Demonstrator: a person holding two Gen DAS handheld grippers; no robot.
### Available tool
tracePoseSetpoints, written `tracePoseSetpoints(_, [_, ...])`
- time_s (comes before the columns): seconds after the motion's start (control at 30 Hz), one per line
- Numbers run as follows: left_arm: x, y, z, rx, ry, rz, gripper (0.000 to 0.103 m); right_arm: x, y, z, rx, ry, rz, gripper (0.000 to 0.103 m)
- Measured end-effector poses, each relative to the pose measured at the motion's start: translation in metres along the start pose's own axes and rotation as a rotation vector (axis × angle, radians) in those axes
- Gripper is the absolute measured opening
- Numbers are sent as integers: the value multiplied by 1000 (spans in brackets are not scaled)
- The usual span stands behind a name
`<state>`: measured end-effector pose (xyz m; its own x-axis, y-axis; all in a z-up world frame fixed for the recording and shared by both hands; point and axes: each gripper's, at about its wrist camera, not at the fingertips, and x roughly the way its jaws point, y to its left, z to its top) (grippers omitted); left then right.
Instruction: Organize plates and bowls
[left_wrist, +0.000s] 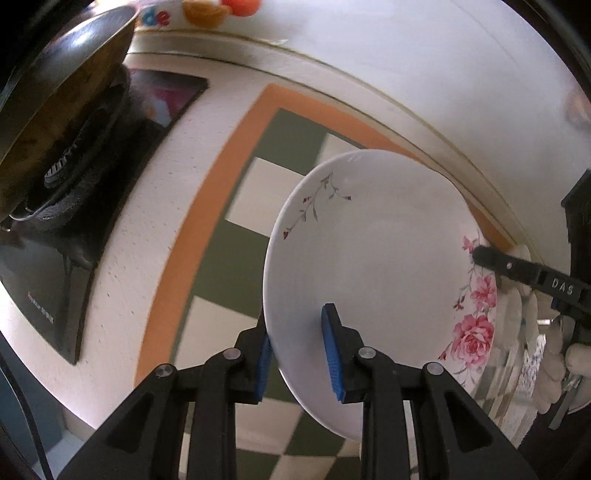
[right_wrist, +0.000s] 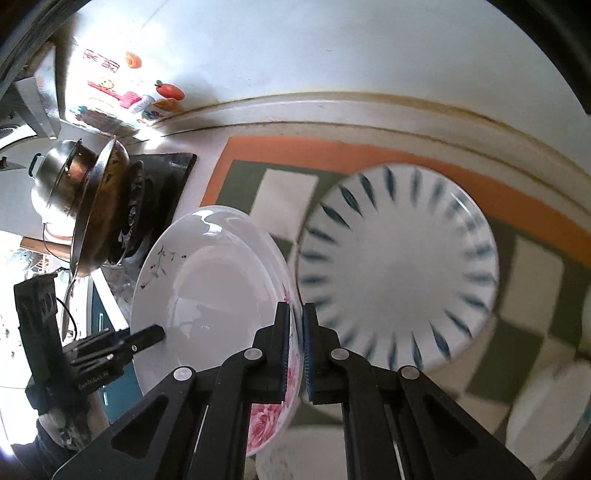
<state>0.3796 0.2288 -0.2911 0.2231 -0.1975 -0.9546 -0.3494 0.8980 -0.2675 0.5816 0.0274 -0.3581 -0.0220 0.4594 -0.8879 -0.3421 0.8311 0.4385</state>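
Left gripper (left_wrist: 301, 356) and right gripper (right_wrist: 294, 349) both clamped on opposite rims of rose-patterned plate (left_wrist: 373, 280), held tilted above checkered mat (left_wrist: 236, 254); blue-petal plate (right_wrist: 399, 266) lies just beside

- Left gripper (left_wrist: 297, 354): blue pads clamped on the near rim of a white floral plate (left_wrist: 376, 280), one pad on the face, one behind.
- Plate held tilted above the checked mat (left_wrist: 236, 240) with orange border.
- Right gripper finger (left_wrist: 495, 260) touches the plate's far rim at the pink roses; its closure cannot be determined.
- Dark wok (left_wrist: 59, 110) sits on the stove (left_wrist: 55, 258) at the countertop's left edge.
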Motion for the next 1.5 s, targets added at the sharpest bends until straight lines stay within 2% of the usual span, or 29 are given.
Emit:
tracePoseSetpoints(0.3, [-1, -50, -43, 106, 31, -34, 23, -48, -51, -103, 124, -56, 17, 9])
tracePoseSetpoints(0.47, [15, -72, -67, 152, 73, -40, 23, -54, -76, -144, 186, -61, 11, 9])
tracePoseSetpoints(0.7, [41, -98, -95, 234, 133, -4, 23, -46, -110, -196, 269, -54, 7, 9])
tracePoseSetpoints(1.03, [69, -116, -119, 290, 200, 55, 23, -29, -135, -235, 311, -17, 5, 9])
tracePoseSetpoints(1.5, [78, -131, -117, 315, 195, 124, 24, -15, -136, -240, 309, 4, 1, 8])
